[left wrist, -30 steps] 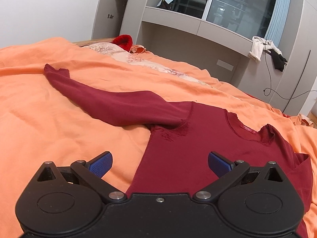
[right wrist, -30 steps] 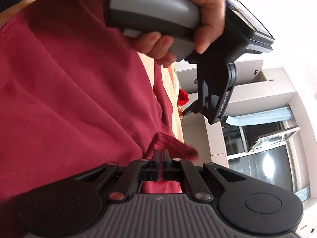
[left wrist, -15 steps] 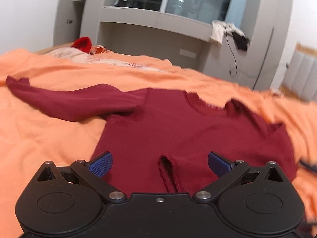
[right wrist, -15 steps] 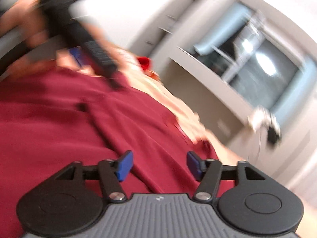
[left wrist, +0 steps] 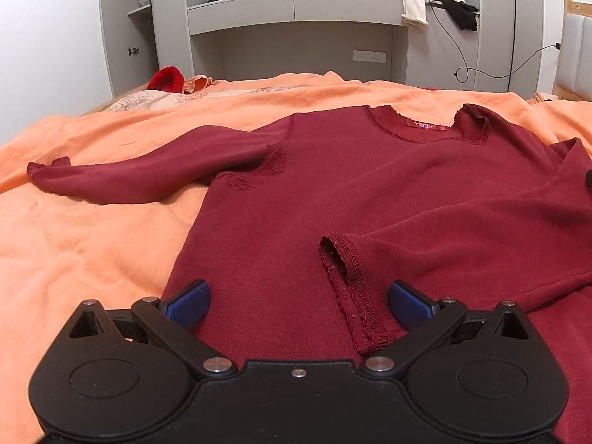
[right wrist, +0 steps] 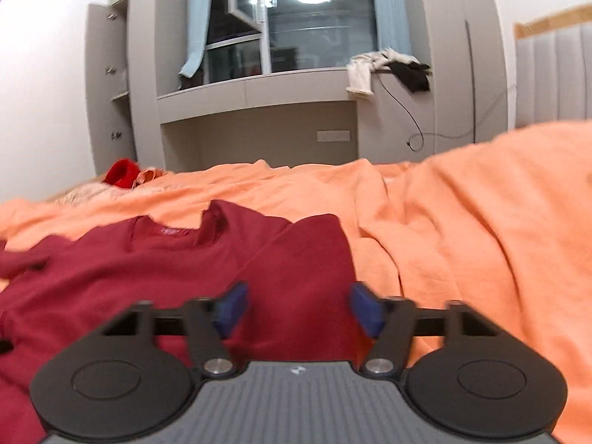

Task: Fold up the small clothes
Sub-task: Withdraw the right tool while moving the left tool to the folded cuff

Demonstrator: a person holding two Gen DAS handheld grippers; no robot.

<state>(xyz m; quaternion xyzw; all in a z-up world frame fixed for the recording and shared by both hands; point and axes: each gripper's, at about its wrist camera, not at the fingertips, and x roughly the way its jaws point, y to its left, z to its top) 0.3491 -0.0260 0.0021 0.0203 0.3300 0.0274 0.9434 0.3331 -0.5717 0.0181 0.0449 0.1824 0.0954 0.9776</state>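
A dark red long-sleeved top lies flat on the orange bedspread, neck away from me. Its right sleeve is folded across the body, with the cuff near the middle. Its left sleeve stretches out to the left. My left gripper is open and empty, low over the lower part of the top beside the cuff. My right gripper is open and empty, low over the top's folded right shoulder.
A grey built-in unit with a window ledge stands beyond the bed. Clothes and a cable hang from the ledge. A red item and a floral pillow lie at the bed's far left. A padded headboard is on the right.
My right gripper opened and let go of the right sleeve, which now lies folded across the body. Both grippers swung round to face the top's neck.
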